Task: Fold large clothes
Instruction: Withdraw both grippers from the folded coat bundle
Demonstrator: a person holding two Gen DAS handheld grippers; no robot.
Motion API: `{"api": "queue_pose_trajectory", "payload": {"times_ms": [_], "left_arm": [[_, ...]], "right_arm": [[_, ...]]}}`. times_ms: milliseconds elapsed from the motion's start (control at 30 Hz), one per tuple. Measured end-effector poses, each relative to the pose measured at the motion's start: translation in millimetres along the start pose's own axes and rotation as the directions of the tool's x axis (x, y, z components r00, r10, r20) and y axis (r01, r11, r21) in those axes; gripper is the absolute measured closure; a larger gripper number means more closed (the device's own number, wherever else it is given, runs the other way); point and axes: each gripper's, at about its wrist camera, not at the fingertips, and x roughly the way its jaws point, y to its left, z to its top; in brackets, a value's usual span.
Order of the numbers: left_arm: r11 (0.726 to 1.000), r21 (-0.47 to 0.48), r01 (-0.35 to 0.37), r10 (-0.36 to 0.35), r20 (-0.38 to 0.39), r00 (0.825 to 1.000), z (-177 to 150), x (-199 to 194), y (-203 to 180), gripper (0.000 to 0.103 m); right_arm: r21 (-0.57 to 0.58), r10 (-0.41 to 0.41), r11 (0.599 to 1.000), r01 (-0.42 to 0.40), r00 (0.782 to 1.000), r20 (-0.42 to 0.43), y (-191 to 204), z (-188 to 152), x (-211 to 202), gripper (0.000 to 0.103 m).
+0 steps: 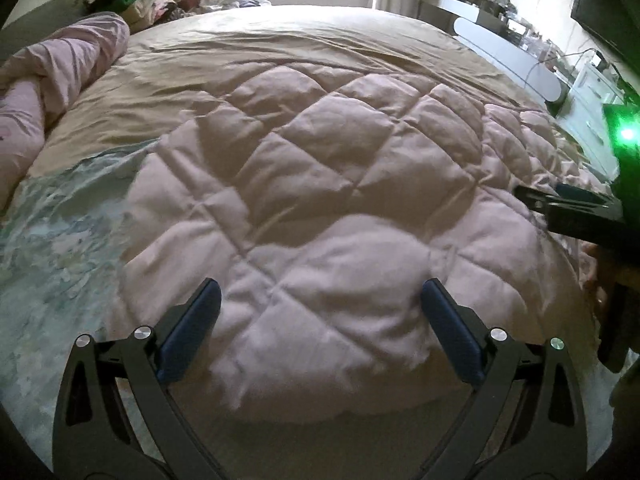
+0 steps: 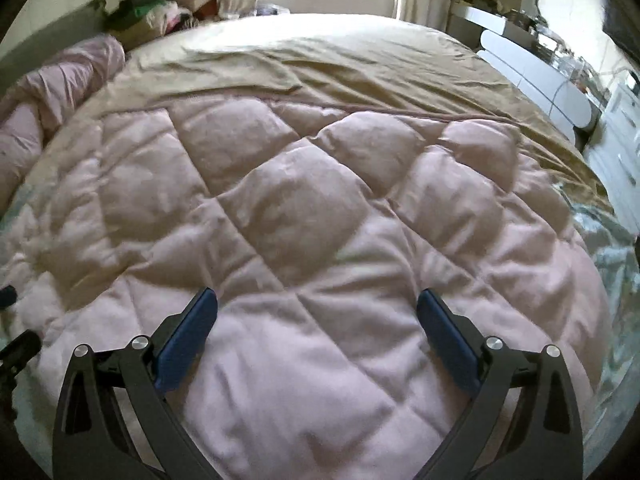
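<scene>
The pink quilted comforter point(image 1: 320, 200) lay spread over the near half of the bed point(image 1: 304, 52), its near edge bulging toward both tools; beyond it the tan sheet point(image 2: 360, 64) ran wrinkled to the far side by the window. The left hand-held gripper point(image 1: 320, 332) hung just above that near edge with its blue pads point(image 1: 192, 332) spread wide and nothing between them; the right hand-held gripper point(image 2: 318, 336) stood the same way further right, jaws apart and empty.

The worry, as I judged it, was the padding: thick, puffy filling stitched into diamond pockets, soft and springy, with a smooth fabric face; a pinch taken on a rounded pocket could catch only the top layer or slip off, and the fold would sag or drag unevenly. If one side gripped deeper than the other, the edge could twist; pulling it could also ruck the loose sheet beneath.

At the left a floral, pale green cover point(image 1: 60, 240) showed beside the comforter, and a rolled pink duvet point(image 1: 60, 68) lay along the far left; whether the near hem was a single or doubled edge I could not tell, the picture being blurred there.
</scene>
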Motion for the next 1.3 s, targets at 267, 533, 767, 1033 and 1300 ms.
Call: {"api": "queue_pose_trajectory", "payload": {"times_ms": [267, 533, 767, 1033, 1300], "left_arm": [[0.998, -0.064, -0.023, 0.027, 0.069, 0.997, -14, -43, 14, 0.009], [0.993, -0.11, -0.036, 0.052, 0.147, 0.988, -46, -95, 15, 0.009], [0.99, -0.135, -0.036, 0.061, 0.189, 0.98, -78, -127, 17, 0.009], [0.987, -0.137, -0.079, 0.104, 0.183, 0.978, -113, -139, 16, 0.009], [0.984, -0.133, -0.122, 0.139, 0.126, 0.982, -138, -125, 16, 0.009]], "right_arm": [[0.039, 0.144, 0.988, -0.15, 0.98, 0.136, -31, -30, -90, 0.004], [-0.001, 0.142, 0.989, -0.148, 0.948, 0.285, -62, -62, -176, 0.004], [-0.037, 0.119, 0.993, -0.113, 0.925, 0.36, -81, -98, -216, 0.004], [-0.022, 0.095, 0.995, -0.093, 0.94, 0.329, -101, -139, -215, 0.004], [0.045, 0.088, 0.994, -0.104, 0.96, 0.265, -119, -172, -191, 0.004]]}}
